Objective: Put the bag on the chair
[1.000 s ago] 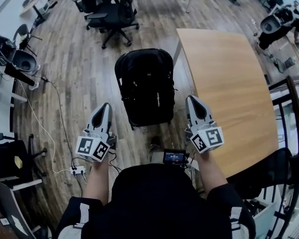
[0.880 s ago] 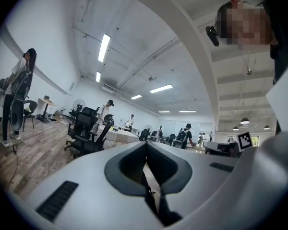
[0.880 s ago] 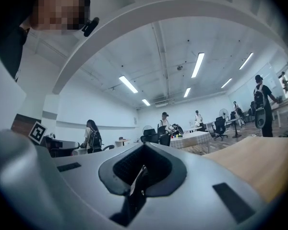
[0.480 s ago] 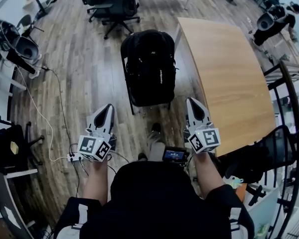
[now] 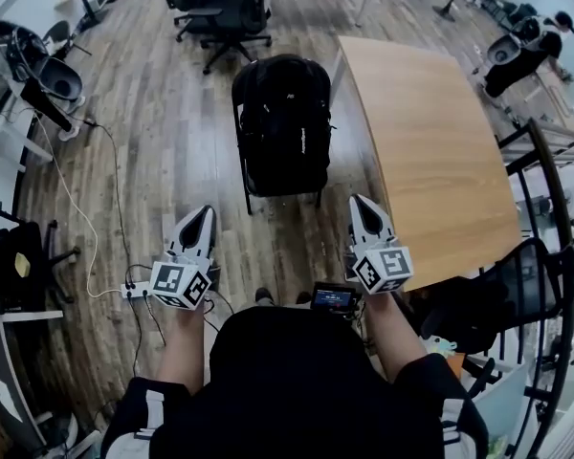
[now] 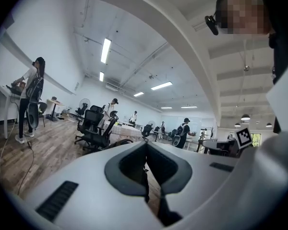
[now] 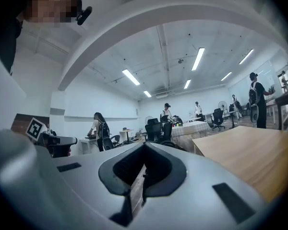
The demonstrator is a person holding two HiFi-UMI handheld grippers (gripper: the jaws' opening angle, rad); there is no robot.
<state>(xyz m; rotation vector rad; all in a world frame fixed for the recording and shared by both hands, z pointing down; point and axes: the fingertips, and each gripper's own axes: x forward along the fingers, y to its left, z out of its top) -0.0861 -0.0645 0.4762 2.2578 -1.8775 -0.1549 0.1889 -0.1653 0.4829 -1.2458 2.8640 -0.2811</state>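
Note:
A black backpack [image 5: 285,122] lies on a black-framed chair [image 5: 241,178] ahead of me in the head view, next to the left edge of a wooden table [image 5: 430,151]. My left gripper [image 5: 203,215] is held low over the floor, well short of the chair, jaws shut with nothing in them. My right gripper [image 5: 360,205] hangs level with it on the other side, near the table's edge, also shut and empty. Both gripper views look out across the room over their own closed jaws, the left gripper [image 6: 145,150] and the right gripper [image 7: 143,150] alike.
Black office chairs [image 5: 220,12] stand beyond the backpack. A white cable [image 5: 72,208] and a power strip [image 5: 134,290] lie on the wood floor at left. Black stands [image 5: 531,256] crowd the right side. Several people work at far desks.
The chair with the backpack now lies farther from me, as I have stepped back. Both grippers have drawn back and lower with me, still shut.

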